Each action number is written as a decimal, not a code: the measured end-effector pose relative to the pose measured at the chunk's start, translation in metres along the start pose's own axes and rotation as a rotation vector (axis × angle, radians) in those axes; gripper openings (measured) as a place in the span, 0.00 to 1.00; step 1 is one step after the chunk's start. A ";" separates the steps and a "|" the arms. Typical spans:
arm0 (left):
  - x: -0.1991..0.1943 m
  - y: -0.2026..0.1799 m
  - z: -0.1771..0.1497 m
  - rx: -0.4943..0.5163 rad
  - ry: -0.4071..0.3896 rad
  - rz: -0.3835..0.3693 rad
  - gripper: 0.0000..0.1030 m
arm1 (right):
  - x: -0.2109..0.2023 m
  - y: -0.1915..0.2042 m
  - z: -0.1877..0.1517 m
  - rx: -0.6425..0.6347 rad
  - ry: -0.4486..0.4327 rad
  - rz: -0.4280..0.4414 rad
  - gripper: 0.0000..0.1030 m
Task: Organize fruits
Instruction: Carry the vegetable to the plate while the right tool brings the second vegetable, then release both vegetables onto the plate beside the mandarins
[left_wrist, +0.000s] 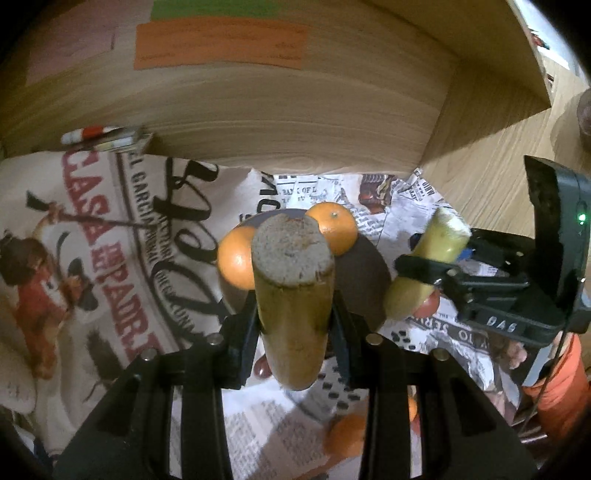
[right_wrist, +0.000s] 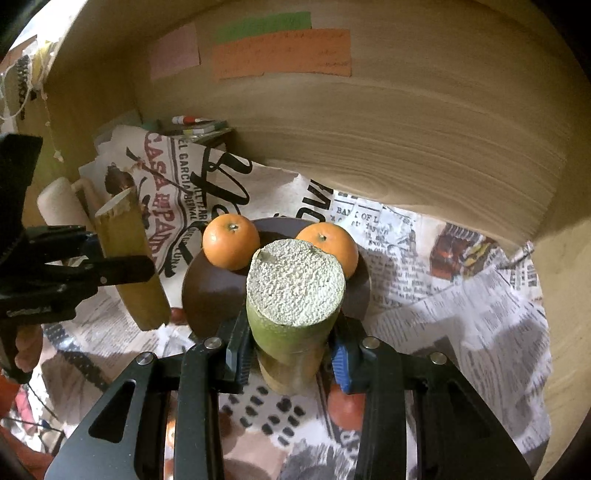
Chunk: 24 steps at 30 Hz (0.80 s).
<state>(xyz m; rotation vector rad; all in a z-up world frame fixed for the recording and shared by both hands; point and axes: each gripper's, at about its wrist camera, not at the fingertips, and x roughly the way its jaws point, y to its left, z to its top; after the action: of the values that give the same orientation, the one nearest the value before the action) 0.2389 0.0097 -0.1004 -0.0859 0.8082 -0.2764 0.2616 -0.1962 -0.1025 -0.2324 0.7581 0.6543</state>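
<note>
My left gripper (left_wrist: 295, 314) is shut on a yellow-brown cut sugarcane piece (left_wrist: 293, 295), held upright above a dark brown plate (left_wrist: 365, 269). Two oranges (left_wrist: 236, 262) (left_wrist: 334, 227) lie on that plate. My right gripper (right_wrist: 291, 350) is shut on a greener cut sugarcane piece (right_wrist: 295, 295), just in front of the same plate (right_wrist: 207, 295) with its two oranges (right_wrist: 231, 242) (right_wrist: 328, 245). Each gripper shows in the other's view: the right one (left_wrist: 428, 266) with its cane (left_wrist: 432, 258), the left one (right_wrist: 122, 273) with its cane (right_wrist: 129, 258).
Newspaper (right_wrist: 461, 302) covers the table. A wooden wall (left_wrist: 295, 122) with orange, green and pink notes (right_wrist: 284, 51) stands behind. More oranges (left_wrist: 345, 435) and a small red fruit (left_wrist: 260, 367) lie near me. A pale roller (right_wrist: 61, 206) lies at the left.
</note>
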 end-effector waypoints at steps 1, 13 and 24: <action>0.006 0.000 0.004 0.002 0.008 -0.005 0.35 | 0.004 0.000 0.002 -0.002 0.007 0.003 0.31; 0.057 0.005 0.028 0.014 0.089 -0.013 0.35 | 0.047 -0.001 0.019 -0.033 0.079 0.035 0.31; 0.070 0.011 0.036 0.004 0.090 -0.014 0.35 | 0.068 0.003 0.026 -0.065 0.116 0.049 0.31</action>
<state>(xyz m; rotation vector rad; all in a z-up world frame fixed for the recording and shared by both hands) 0.3134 -0.0005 -0.1270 -0.0755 0.8968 -0.2973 0.3107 -0.1515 -0.1315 -0.3140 0.8564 0.7171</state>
